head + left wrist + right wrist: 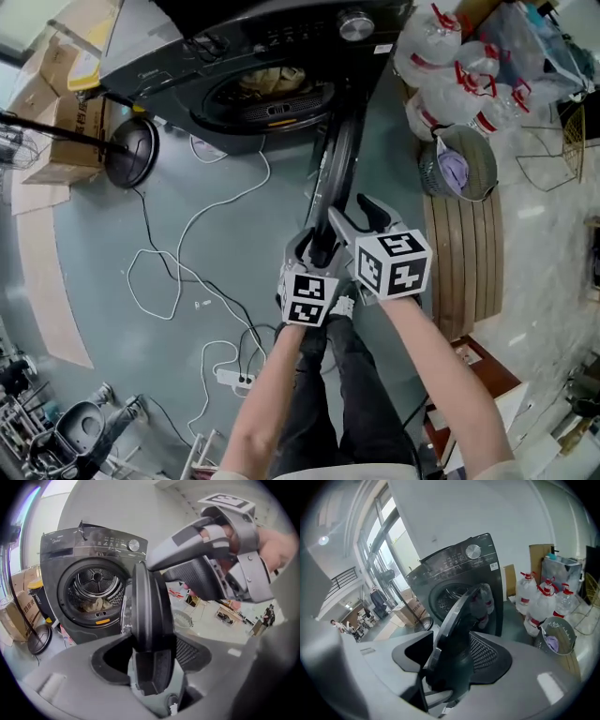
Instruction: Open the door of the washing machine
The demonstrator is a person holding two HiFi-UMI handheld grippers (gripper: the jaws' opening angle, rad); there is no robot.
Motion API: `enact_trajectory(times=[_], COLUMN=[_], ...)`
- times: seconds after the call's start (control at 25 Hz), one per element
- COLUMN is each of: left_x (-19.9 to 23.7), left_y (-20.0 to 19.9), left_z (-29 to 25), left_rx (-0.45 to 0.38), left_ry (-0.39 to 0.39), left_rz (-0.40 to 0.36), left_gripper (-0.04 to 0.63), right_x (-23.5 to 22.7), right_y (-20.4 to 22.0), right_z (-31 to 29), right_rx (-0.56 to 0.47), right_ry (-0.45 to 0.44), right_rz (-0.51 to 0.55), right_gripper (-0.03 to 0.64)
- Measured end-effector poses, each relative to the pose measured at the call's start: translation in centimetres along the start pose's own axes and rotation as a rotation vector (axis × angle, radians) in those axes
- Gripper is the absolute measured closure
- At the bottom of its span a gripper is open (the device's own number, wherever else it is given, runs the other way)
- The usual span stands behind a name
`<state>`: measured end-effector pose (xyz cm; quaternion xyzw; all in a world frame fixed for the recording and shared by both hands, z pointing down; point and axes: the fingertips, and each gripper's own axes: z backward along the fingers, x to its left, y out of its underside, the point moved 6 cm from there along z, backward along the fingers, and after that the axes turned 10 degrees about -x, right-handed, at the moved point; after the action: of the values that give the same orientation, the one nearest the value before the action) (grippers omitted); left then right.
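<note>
The dark front-loading washing machine (272, 56) stands at the top of the head view. Its round door (339, 159) is swung out edge-on toward me, and laundry lies in the drum (96, 585). My left gripper (317, 251) is shut on the door's near rim; in the left gripper view the door (147, 616) fills the gap between its jaws. My right gripper (361, 214) is just right of it and grips the same rim a little higher. In the right gripper view the door (461, 611) sits tilted between its jaws, with the machine (454, 564) behind.
Large water bottles (450, 66) and a mesh basket (459, 164) stand right of the machine, beside a slatted wooden board (473, 253). White cables (169, 272) and a power strip (234, 378) trail over the grey floor on the left. A black round base (131, 150) and cardboard boxes (56, 122) sit far left.
</note>
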<state>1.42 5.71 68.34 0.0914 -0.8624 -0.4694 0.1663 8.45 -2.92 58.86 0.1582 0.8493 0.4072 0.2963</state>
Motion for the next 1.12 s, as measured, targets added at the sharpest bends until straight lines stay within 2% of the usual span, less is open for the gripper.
enact_trajectory(times=[0.12,0.24,0.44,0.72,0.92,1.12], left_x=[-2.1,-3.9,-6.5,-9.3,-10.9,-11.5], left_y=[0.4,0.5,0.3,-0.3,-0.9,-1.6], left_z=[-0.4,-0.7,-1.8,-3.5,-4.9,-5.6], left_rx=[0.001,0.012,0.05,0.089,0.135,0.17], left_ry=[0.066,0.146,0.237,0.367,0.472,0.539], left_rz=[0.02,0.004,-0.004,0.0,-0.06,-0.095], left_gripper=[0.29,0.278,0.273,0.27,0.284,0.288], right_x=[-0.1,-0.9,-3.0,-5.6,-7.5,-8.1], right_y=[1.0,1.4,1.5,1.2,0.8,0.7], right_z=[0.7,1.7,3.3,4.8,5.9,5.7], right_rx=[0.01,0.019,0.008,0.042,0.02,0.074], right_ry=[-0.001,0.045,0.123,0.187,0.232,0.271], right_rz=[-0.017,0.018,0.008,0.087,0.056,0.169], right_gripper=[0.397,0.397,0.399,0.4,0.413,0.413])
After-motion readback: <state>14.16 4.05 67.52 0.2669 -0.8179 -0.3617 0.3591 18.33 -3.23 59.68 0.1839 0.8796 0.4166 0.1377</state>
